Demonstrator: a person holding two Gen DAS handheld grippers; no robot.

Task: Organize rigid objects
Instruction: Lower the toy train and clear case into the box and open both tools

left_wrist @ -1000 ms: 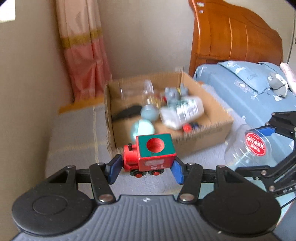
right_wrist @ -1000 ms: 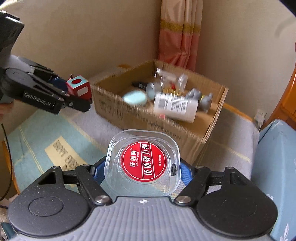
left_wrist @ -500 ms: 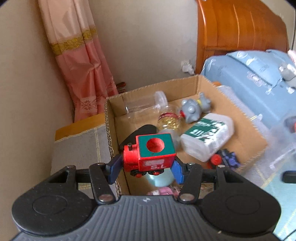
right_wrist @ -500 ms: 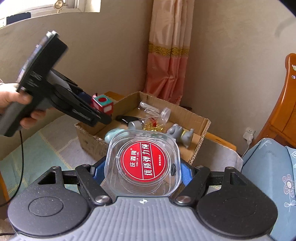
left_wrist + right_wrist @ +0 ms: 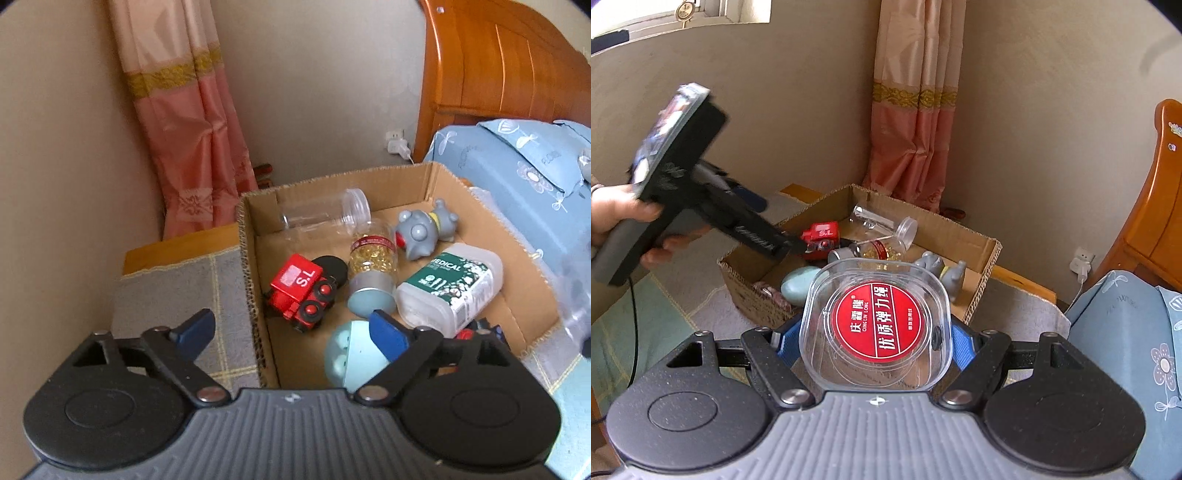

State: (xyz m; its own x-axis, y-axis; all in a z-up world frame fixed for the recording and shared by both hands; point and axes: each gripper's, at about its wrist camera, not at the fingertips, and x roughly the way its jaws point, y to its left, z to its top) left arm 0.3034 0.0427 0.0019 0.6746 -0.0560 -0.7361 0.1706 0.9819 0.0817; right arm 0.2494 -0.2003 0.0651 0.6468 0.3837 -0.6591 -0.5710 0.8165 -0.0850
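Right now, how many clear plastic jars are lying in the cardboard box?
2. An empty jar lies along the far wall; a capsule-filled jar lies mid-box beside the red train. Others could be hidden under the clutter.

Left gripper [image 5: 291, 330] hides part of teal egg [image 5: 351, 356] (lower half)

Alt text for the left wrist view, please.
The open left gripper hangs over a cardboard box, empty, its jaws just opened. A red toy train lies tipped inside among a pill bottle, wipes tub and grey toy.
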